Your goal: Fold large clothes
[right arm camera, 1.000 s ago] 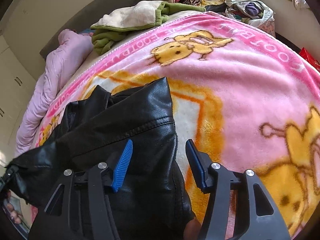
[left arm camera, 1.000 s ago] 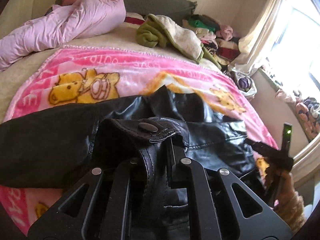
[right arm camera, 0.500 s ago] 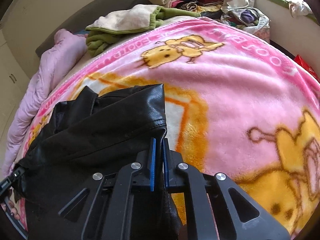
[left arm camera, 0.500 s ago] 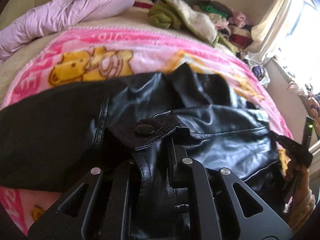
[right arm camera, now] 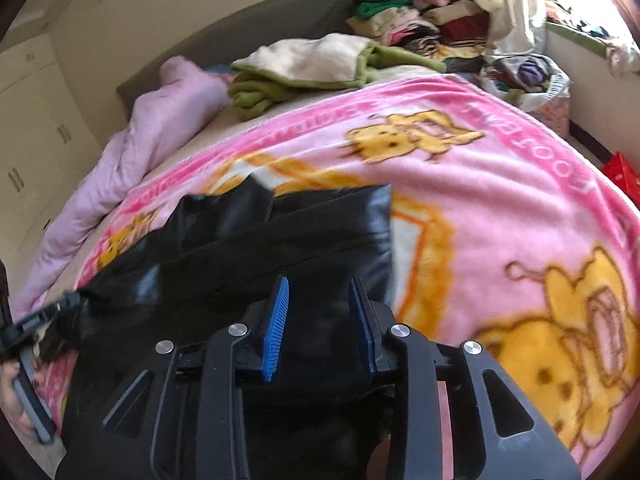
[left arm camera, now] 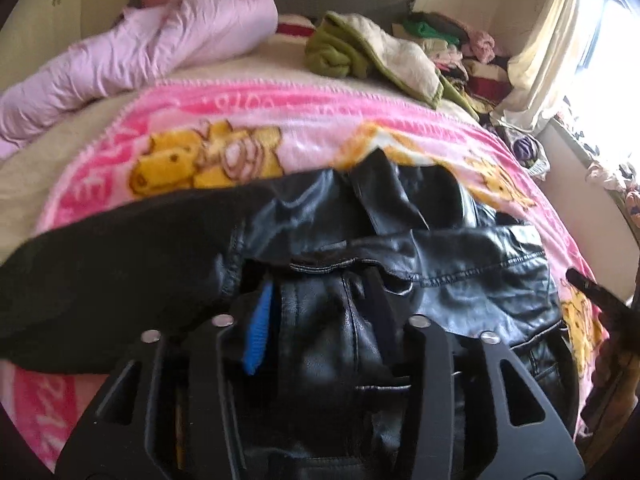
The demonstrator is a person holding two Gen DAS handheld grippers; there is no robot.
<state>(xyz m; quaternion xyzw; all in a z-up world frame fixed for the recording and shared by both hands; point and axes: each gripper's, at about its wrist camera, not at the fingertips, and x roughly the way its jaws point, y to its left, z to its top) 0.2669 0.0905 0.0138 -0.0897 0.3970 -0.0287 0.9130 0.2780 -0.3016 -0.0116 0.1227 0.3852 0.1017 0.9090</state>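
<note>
Black leather jacket (left arm camera: 460,276) lies bunched on pink cartoon-bear blanket (right arm camera: 500,208), ahead of both hand-held grippers. Left hand-held gripper (left arm camera: 320,320) and right hand-held gripper (right arm camera: 320,328) opening, leather between jaws, neither pinching. Best to release fully, then smooth the fold flat.

1. Left gripper (left arm camera: 320,320): black frame with triangular cut-outs, four silver screws, ribbed blue pad on one finger.
2. Right gripper (right arm camera: 320,324): same black frame, four silver screws, ribbed blue pads (right arm camera: 275,328) on both inner finger faces.
</note>
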